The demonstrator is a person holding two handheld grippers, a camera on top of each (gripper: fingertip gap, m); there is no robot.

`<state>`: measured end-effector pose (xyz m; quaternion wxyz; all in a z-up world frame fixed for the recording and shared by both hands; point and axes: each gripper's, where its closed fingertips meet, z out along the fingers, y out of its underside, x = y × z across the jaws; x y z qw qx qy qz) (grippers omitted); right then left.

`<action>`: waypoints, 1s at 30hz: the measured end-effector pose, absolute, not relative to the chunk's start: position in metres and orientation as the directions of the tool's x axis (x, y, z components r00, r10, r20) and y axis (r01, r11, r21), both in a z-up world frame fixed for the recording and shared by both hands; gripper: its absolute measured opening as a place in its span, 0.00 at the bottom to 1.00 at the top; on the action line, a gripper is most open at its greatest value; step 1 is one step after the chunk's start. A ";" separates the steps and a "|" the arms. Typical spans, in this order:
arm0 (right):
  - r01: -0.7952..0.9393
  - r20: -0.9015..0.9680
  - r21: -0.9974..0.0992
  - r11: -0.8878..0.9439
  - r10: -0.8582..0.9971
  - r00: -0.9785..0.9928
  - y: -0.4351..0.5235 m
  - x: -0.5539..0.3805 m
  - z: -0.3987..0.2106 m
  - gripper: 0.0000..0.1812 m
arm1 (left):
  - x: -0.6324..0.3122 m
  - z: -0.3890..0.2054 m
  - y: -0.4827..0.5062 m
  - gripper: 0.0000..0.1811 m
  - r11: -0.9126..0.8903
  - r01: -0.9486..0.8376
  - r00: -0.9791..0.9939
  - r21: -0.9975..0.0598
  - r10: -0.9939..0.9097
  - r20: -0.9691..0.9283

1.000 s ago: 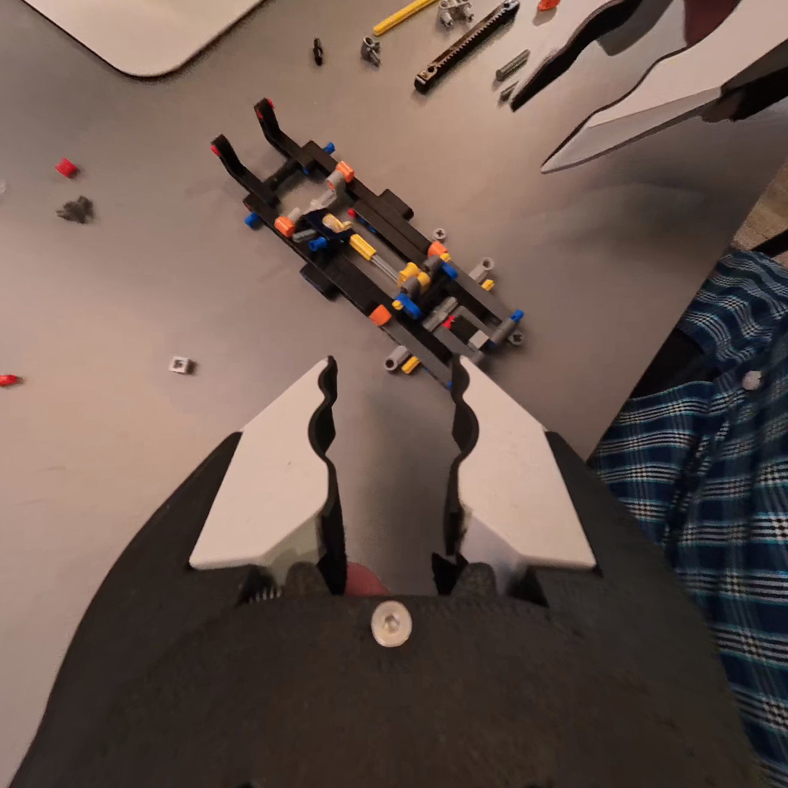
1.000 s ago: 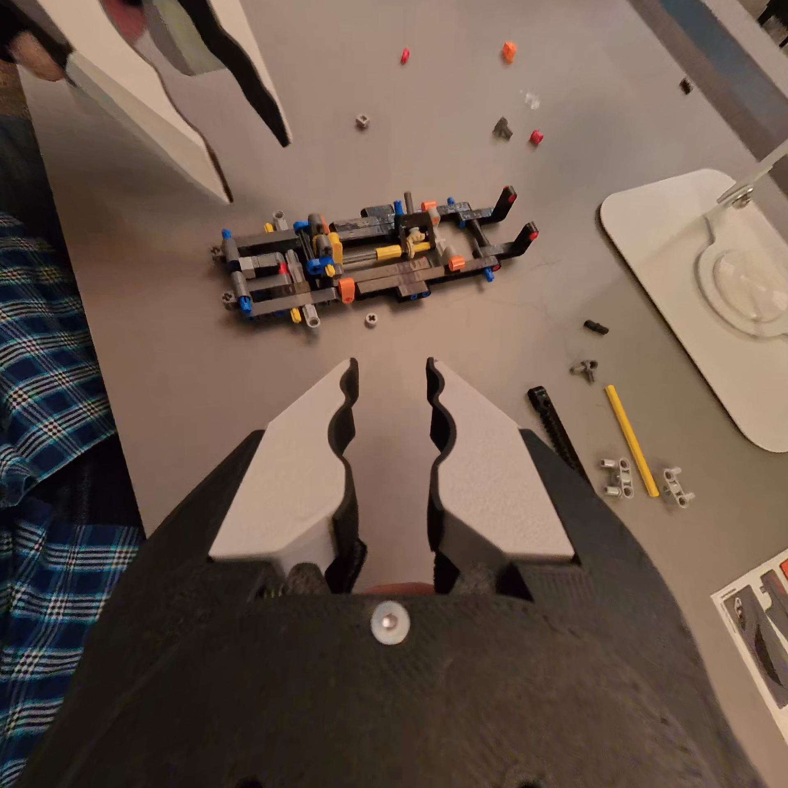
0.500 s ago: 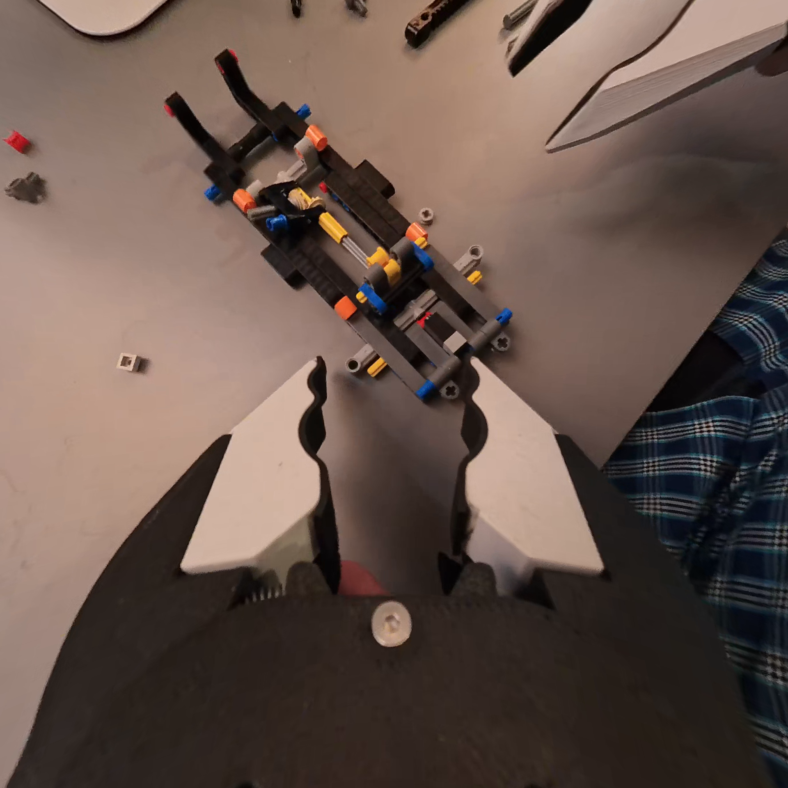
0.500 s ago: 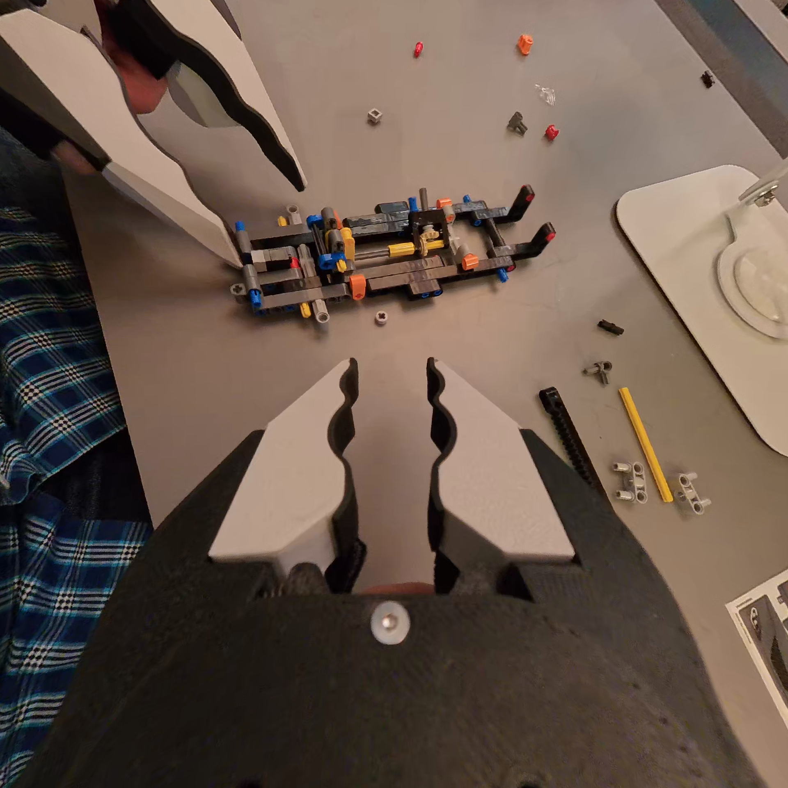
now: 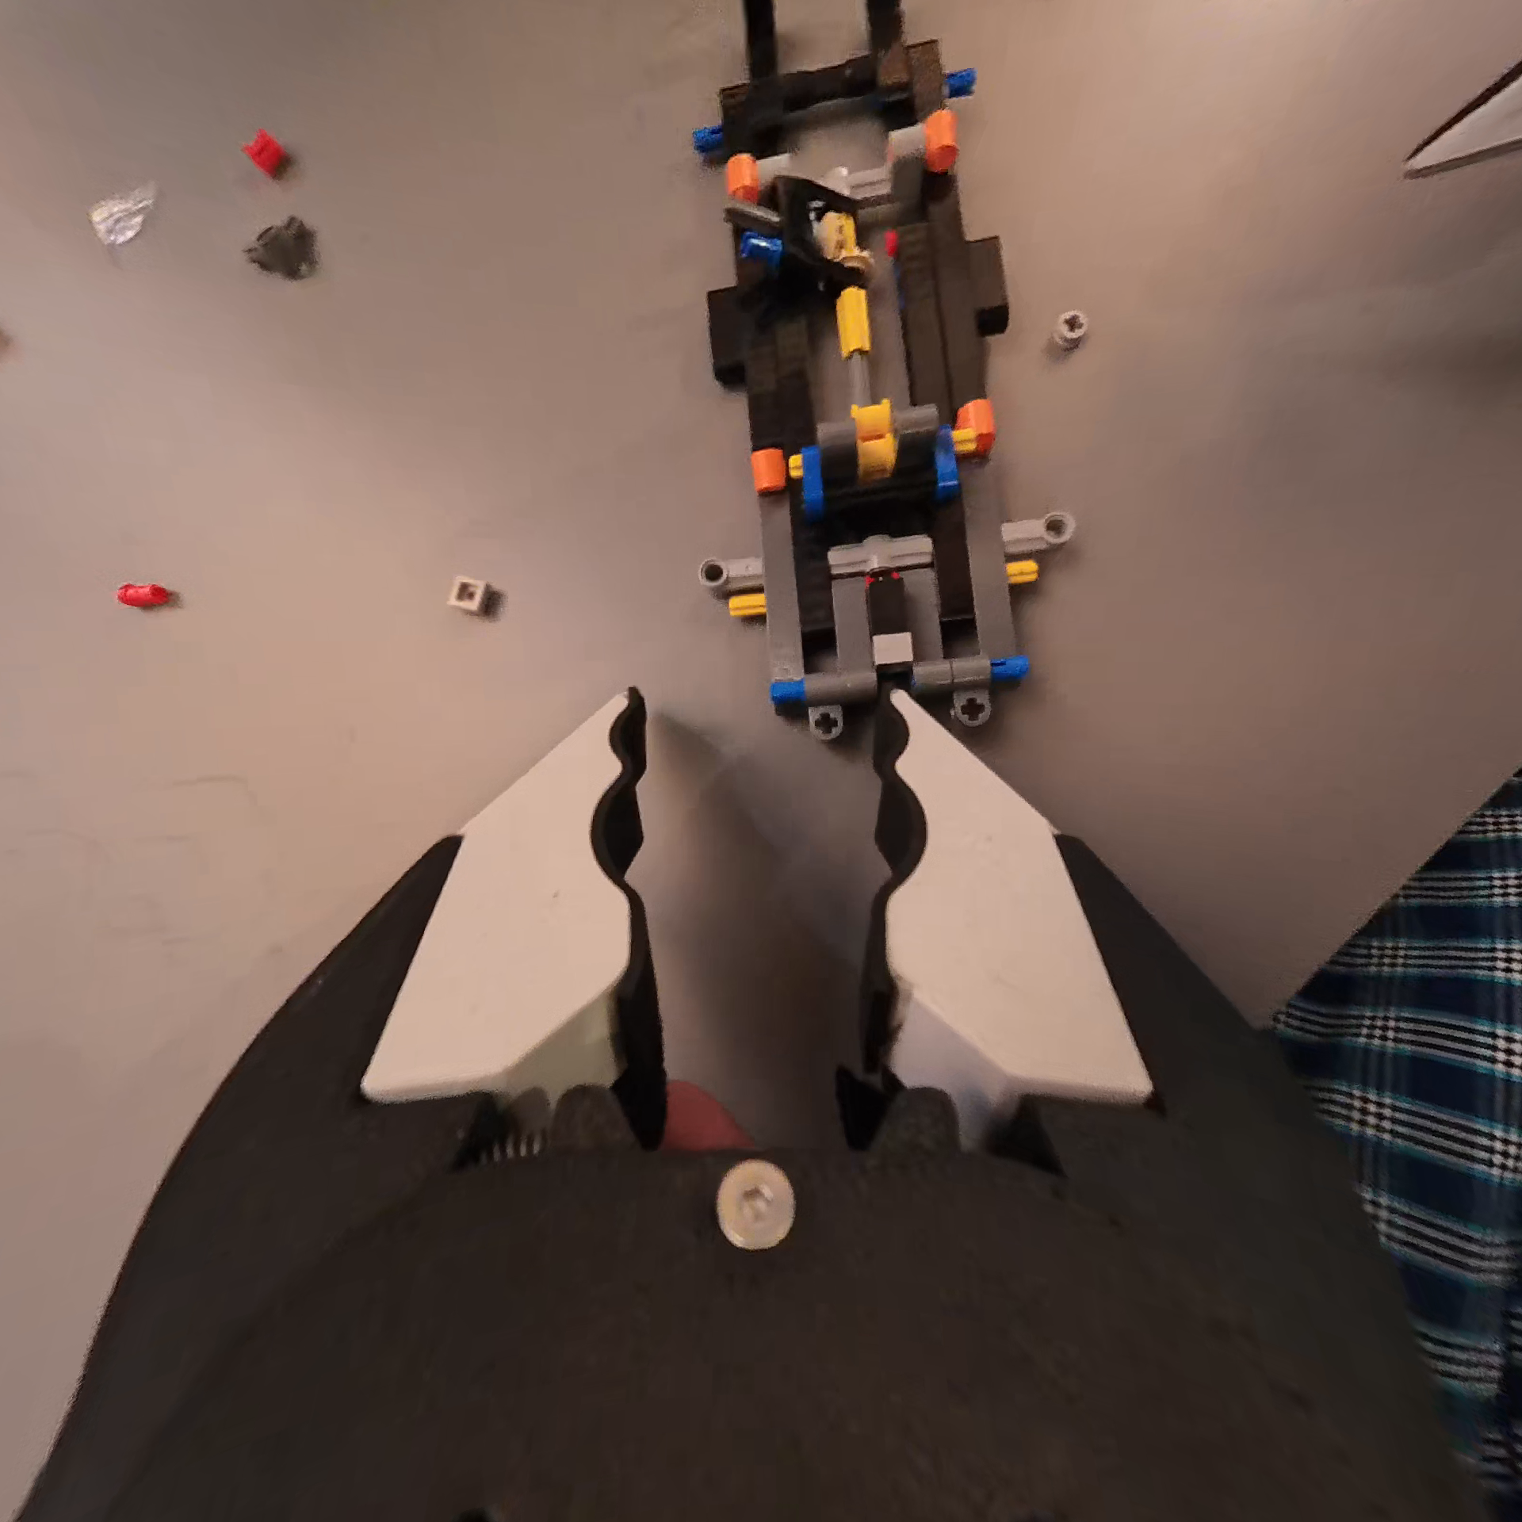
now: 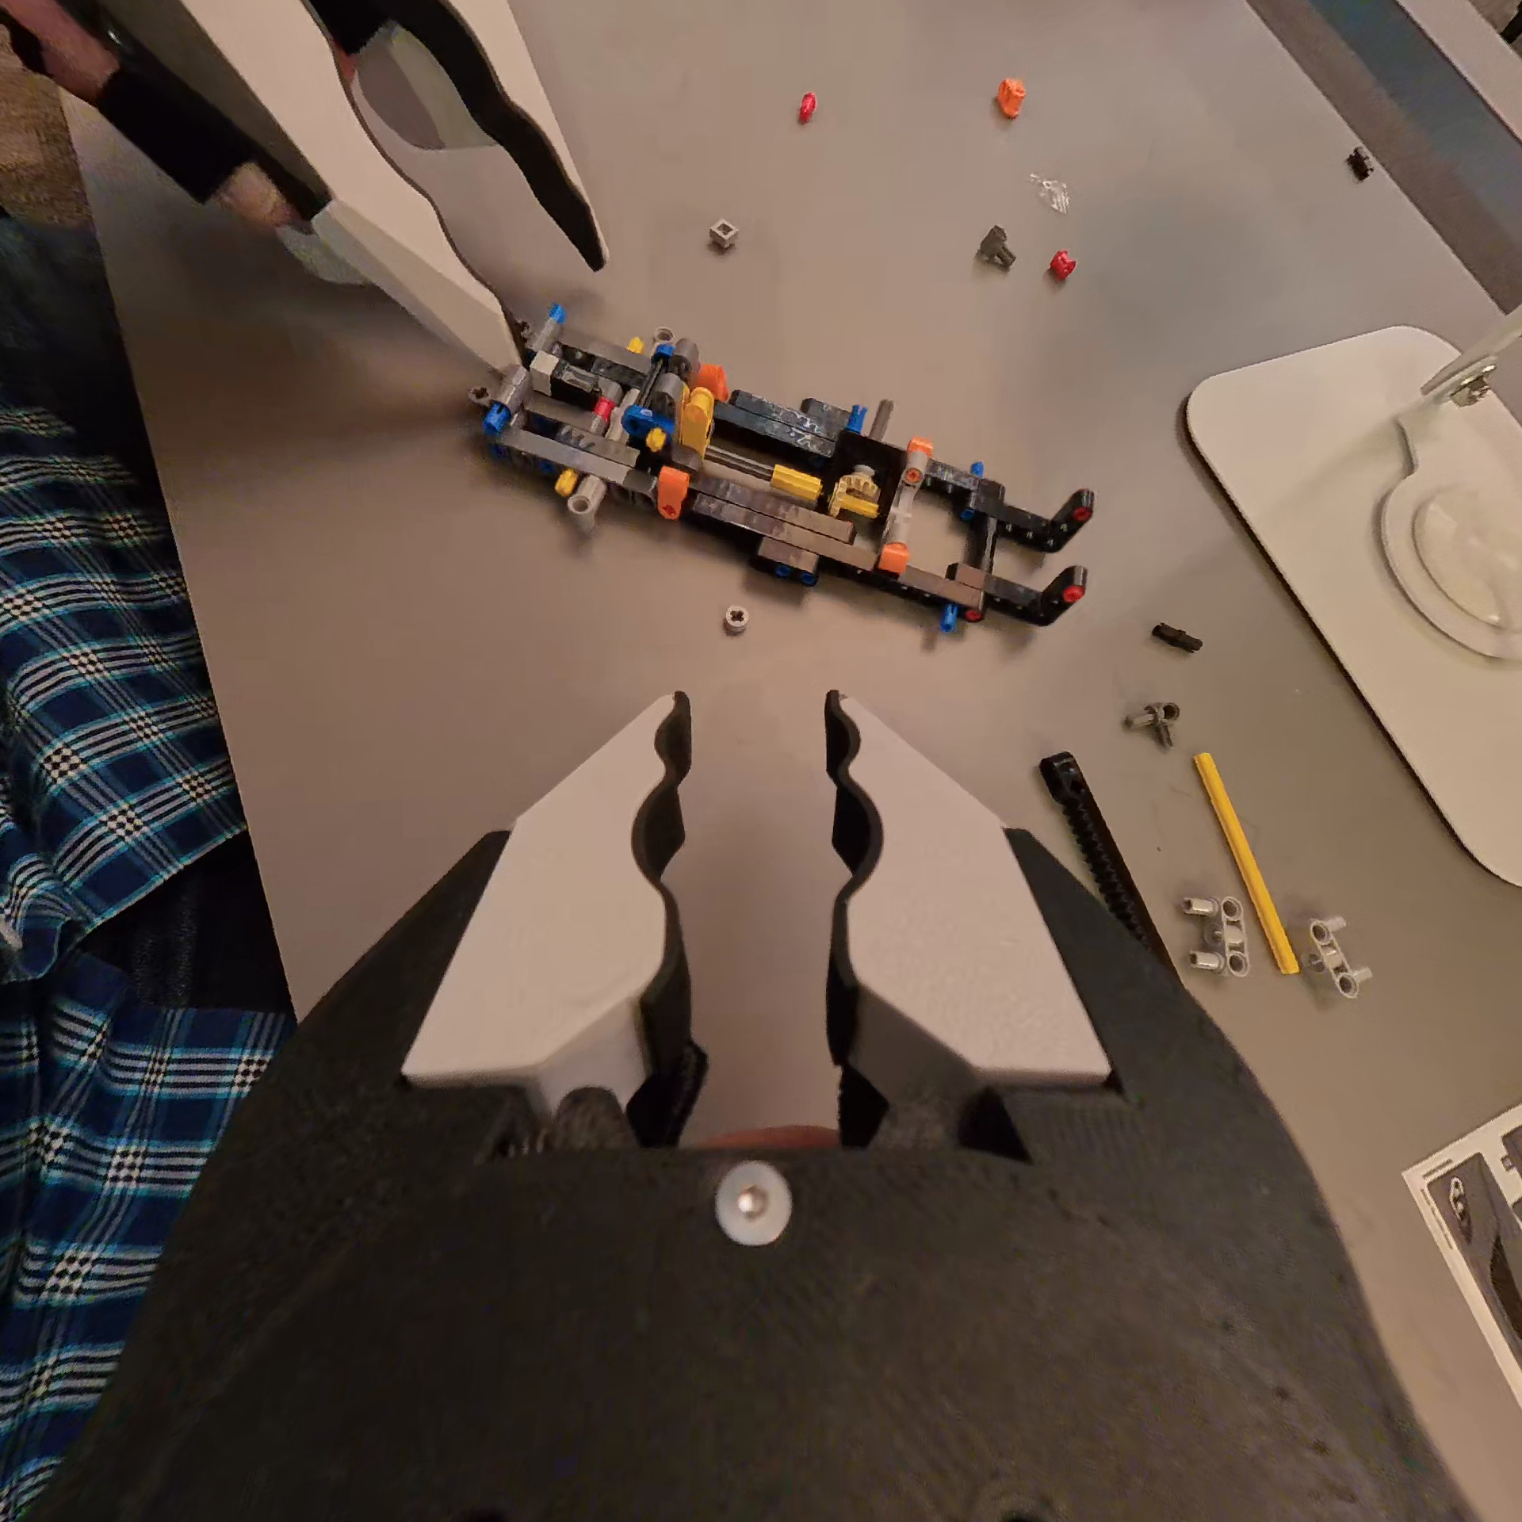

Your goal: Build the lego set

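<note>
The long lego chassis (image 5: 873, 461), black and grey beams with yellow, blue and orange parts, lies flat on the grey table (image 5: 329, 824). My left gripper (image 5: 764, 708) is open and empty, and its right fingertip (image 5: 898, 716) is at the chassis' grey near end. In the right wrist view the chassis (image 6: 766, 486) lies slanted across the middle, with the left gripper (image 6: 548, 305) at its left end, one finger touching it. My right gripper (image 6: 753, 700) is open and empty, hovering short of the chassis near a small grey bush (image 6: 735, 618).
Loose parts lie right of my right gripper: a black toothed rack (image 6: 1091, 848), a yellow axle (image 6: 1244, 865) and grey connectors (image 6: 1217, 935). A white base plate (image 6: 1318, 535) is at the right, a printed sheet (image 6: 1474, 1235) below it. Small red and grey pieces lie beyond the chassis. A person's plaid shirt (image 6: 99, 741) is at the table edge. My right gripper's tips are some 6 cm from the small grey bush (image 6: 735, 618). My left wrist view (image 5: 1052, 337) looks at it from another angle.
My left gripper has moved up to the chassis' grey end and lined up with its length. The chassis has swung on the table, its far end now nearer the right gripper. The right gripper stayed open.
</note>
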<state>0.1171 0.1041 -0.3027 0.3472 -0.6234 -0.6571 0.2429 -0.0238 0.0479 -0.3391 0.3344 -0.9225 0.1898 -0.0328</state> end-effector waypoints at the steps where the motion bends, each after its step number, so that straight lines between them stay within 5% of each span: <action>1: 0.648 0.154 -0.755 0.105 0.988 0.019 0.104 0.117 -0.302 0.17 | -0.026 -0.339 0.048 0.30 -0.707 -0.322 0.929 -0.629 -0.362 -0.069; 11: 0.573 0.178 -0.813 0.102 0.981 0.079 0.117 0.118 -0.279 0.18 | -0.048 -0.313 0.056 0.33 -0.670 -0.297 0.941 -0.680 -0.324 -0.092; 24: 0.444 0.236 -0.892 0.089 0.928 0.289 0.188 0.147 -0.214 0.20 | -0.090 -0.192 0.169 0.30 -0.347 -0.607 0.790 -0.715 -0.356 -0.499; 30: 0.388 0.314 -0.912 0.135 0.837 0.448 0.270 0.172 -0.139 0.31 | -0.105 -0.139 0.238 0.27 -0.214 -0.686 0.726 -0.696 -0.277 -0.630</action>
